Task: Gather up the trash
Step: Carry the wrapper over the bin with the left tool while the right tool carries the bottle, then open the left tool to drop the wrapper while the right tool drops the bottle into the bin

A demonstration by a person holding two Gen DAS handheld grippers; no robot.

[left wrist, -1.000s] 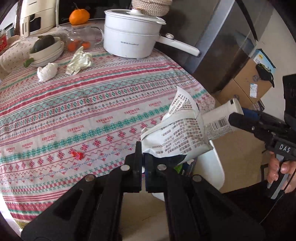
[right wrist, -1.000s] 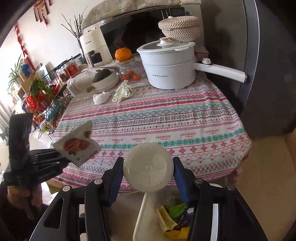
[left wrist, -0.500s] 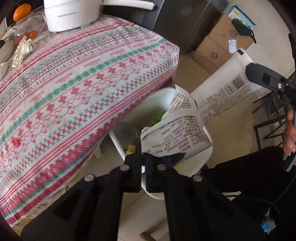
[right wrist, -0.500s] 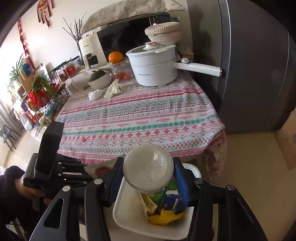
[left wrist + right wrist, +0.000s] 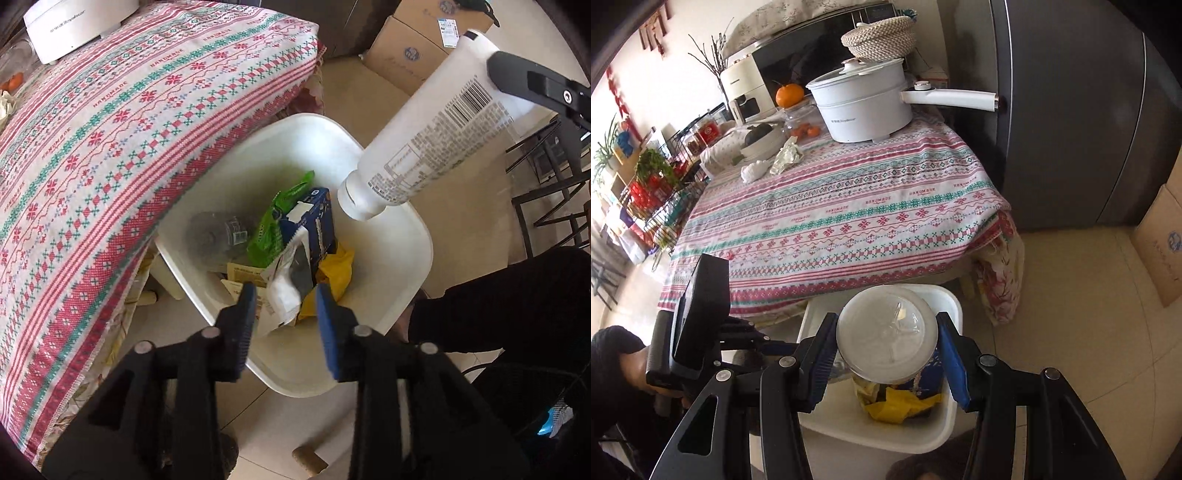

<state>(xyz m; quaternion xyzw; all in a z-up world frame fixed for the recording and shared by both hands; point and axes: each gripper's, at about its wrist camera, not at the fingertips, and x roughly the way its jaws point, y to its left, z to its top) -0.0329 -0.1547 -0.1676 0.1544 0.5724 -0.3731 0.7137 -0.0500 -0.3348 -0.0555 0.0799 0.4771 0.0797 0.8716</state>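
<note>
Where my left wrist camera looks down, I list: left gripper [image 5: 284, 314], jaws just spread and pinching nothing, hanging over the white bin [image 5: 413, 273] on the floor beside the table [image 5: 110, 147]; printed packet [image 5: 286, 280] lying loose on the heap inside, with a green wrapper [image 5: 277, 221], blue carton [image 5: 317, 221], yellow bag [image 5: 336, 273] and clear bottle [image 5: 218, 236]. Also entered here: white plastic bottle [image 5: 424, 140], cap end down over the bin's far rim, clamped at its upper body by my right gripper's finger [image 5: 535, 83]. From the right wrist camera: right gripper [image 5: 886, 354] pinching that bottle across its round body, base toward the lens, above the bin. I judge the bottle light and probably empty, stiff-walled but smooth and slippery; a mid-body hold suits it. Remaining stock on the table: crumpled wrapper [image 5: 786, 157] and white wad [image 5: 753, 171], both soft and light, best nipped at a raised fold.
</note>
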